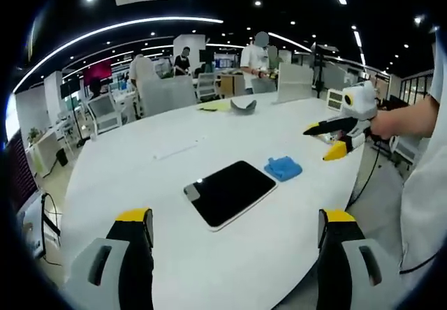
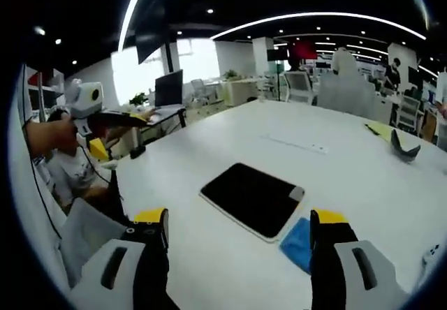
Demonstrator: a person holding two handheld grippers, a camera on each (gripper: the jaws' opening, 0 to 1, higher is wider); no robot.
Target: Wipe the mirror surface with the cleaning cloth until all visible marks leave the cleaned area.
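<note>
The mirror (image 1: 230, 193) lies flat on the white bench (image 1: 140, 177), a dark rectangular panel with a pale rim, near the bench's front edge in the left gripper view. Just beside one of its corners sits the blue cleaning cloth (image 1: 283, 168), crumpled in a small heap, close to the mirror but with a thin strip of bench between them there. In the right gripper view the mirror (image 2: 253, 199) shows dark and glossy, and the cleaning cloth (image 2: 299, 244) lies right against its near edge, partly hidden behind one jaw.

The left hand-held gripper (image 1: 234, 234) hangs above the bench short of the mirror, its yellow-tipped jaws spread wide with nothing between them. The right hand-held gripper (image 2: 237, 234) likewise stands with jaws apart and empty, above the bench near the cloth. In the left gripper view the right hand-held gripper (image 1: 323, 142) enters from the right, held in a person's hand (image 1: 383, 123), its jaws parted, well apart from the cloth.

Farther across the bench lie a dark curved object (image 1: 243, 105) and a yellow sheet (image 1: 216, 105).
</note>
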